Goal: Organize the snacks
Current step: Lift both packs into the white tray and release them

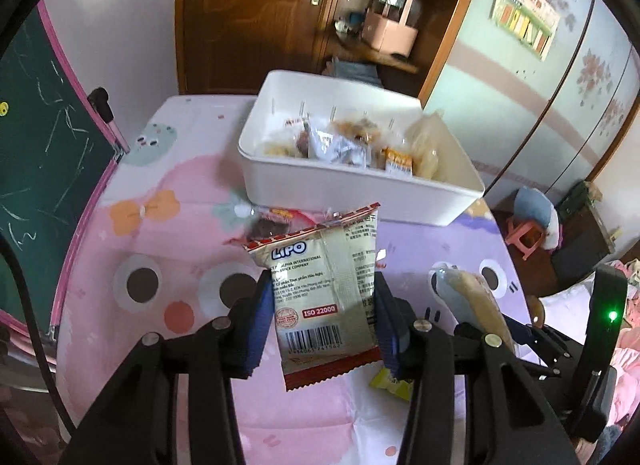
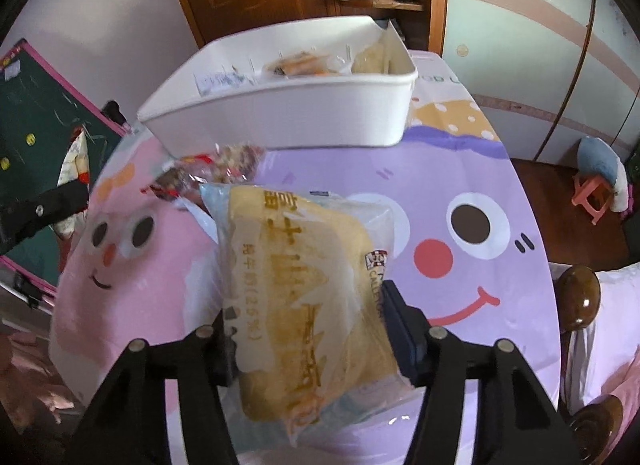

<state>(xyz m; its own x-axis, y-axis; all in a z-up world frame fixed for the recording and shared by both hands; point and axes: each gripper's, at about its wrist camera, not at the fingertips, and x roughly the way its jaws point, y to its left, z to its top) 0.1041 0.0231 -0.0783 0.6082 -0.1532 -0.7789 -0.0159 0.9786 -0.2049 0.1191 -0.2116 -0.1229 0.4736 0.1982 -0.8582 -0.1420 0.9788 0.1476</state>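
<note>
In the left wrist view, the left gripper is clamping a cream LIPO packet with a red serrated edge, its 2 blue pads pressing on the packet's 2 sides near the lower middle of the frame. The jaws are standing only as far apart as the packet is wide. The packet is hanging clear above the cartoon tablecloth. Behind it, in the upper middle of the frame, a white bin is sitting on the cloth and holding several wrapped snacks. A red-and-clear wrapped snack is lying just in front of the bin's near wall, and a small yellow packet is peeking out at the lower right, beneath the right finger.

In the right wrist view, the right gripper is gripping a clear-wrapped yellow bread packet, which is filling the centre of the frame and tilting toward the upper left. Its jaws are standing about half open, closed against the bread's sides. The same bin is sitting in the upper middle, and the wrapped snack is lying just below its near wall, beside the bread's upper end.
</note>
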